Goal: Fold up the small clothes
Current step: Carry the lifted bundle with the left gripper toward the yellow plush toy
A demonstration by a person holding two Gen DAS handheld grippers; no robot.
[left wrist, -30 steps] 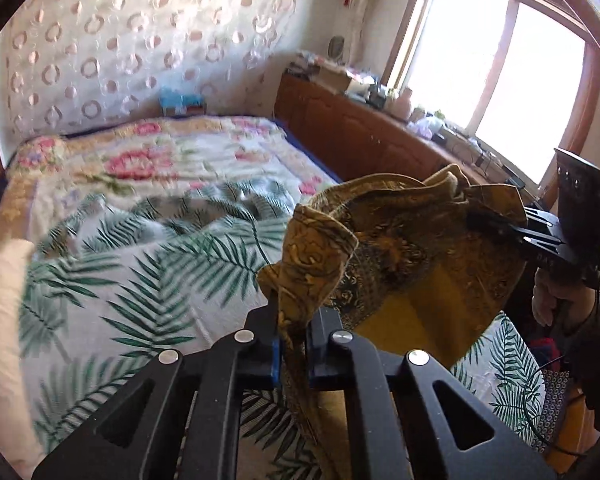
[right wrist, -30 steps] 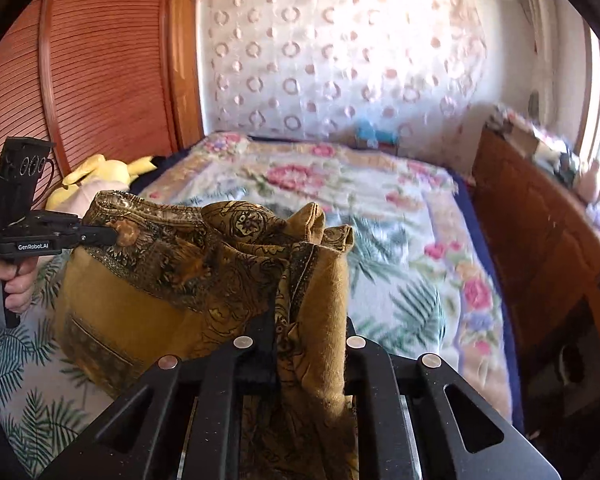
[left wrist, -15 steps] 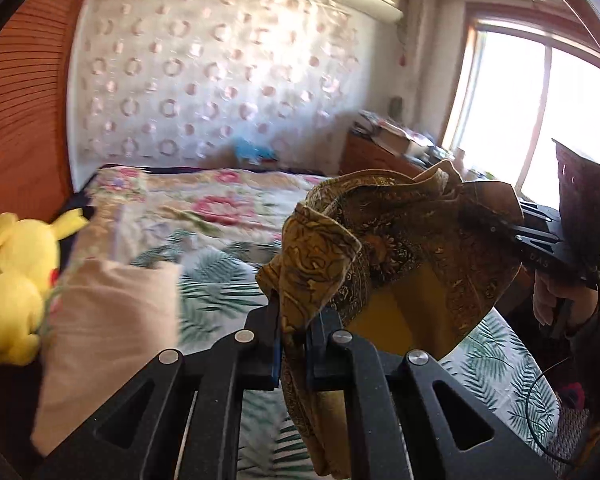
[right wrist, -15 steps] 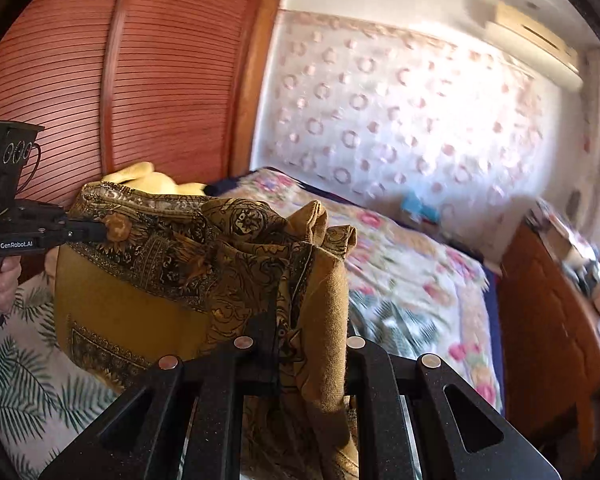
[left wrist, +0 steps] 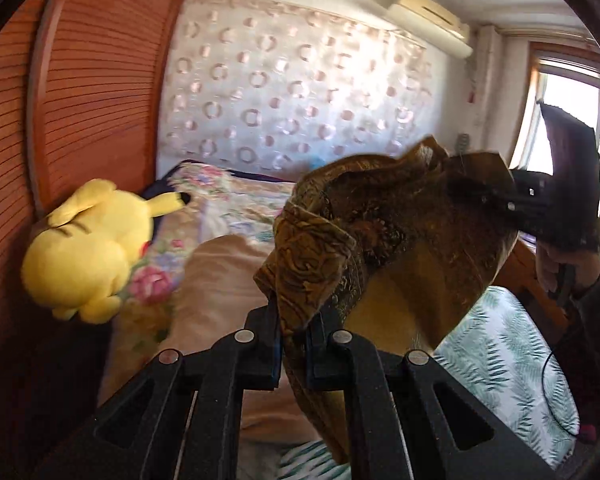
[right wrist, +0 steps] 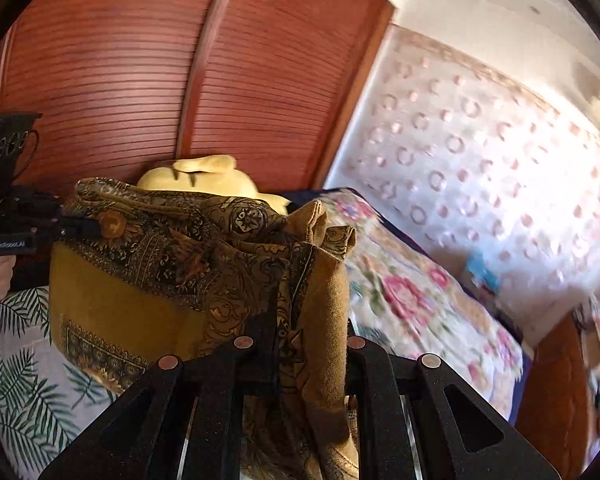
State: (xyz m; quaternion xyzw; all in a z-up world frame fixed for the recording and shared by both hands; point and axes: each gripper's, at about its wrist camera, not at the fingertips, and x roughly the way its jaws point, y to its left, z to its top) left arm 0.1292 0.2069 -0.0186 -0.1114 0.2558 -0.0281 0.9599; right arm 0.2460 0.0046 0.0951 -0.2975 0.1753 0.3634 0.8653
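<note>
- Change vs 1 s ago: both views swung from bed (left wrist: 512, 344) up toward wardrobe (left wrist: 92, 92); cloth (left wrist: 416, 224) lifted, not yet laid for folding (my read).
- Left tongs (left wrist: 292, 344) & right tongs (right wrist: 296, 356): each clamped tight on a cloth corner; cloth slung between, above bed.
- Count: 1 cloth, 2 tongs, 1 plush (left wrist: 84, 252), 1 pillow (left wrist: 212, 300).

We see warm daylight from the window (left wrist: 572, 128), blown out to white glare; the patterned wall (right wrist: 480, 152) and bed (right wrist: 412, 300) smear with motion blur; fisheye bending curves the wardrobe (right wrist: 140, 72); black vignette rings both views.
</note>
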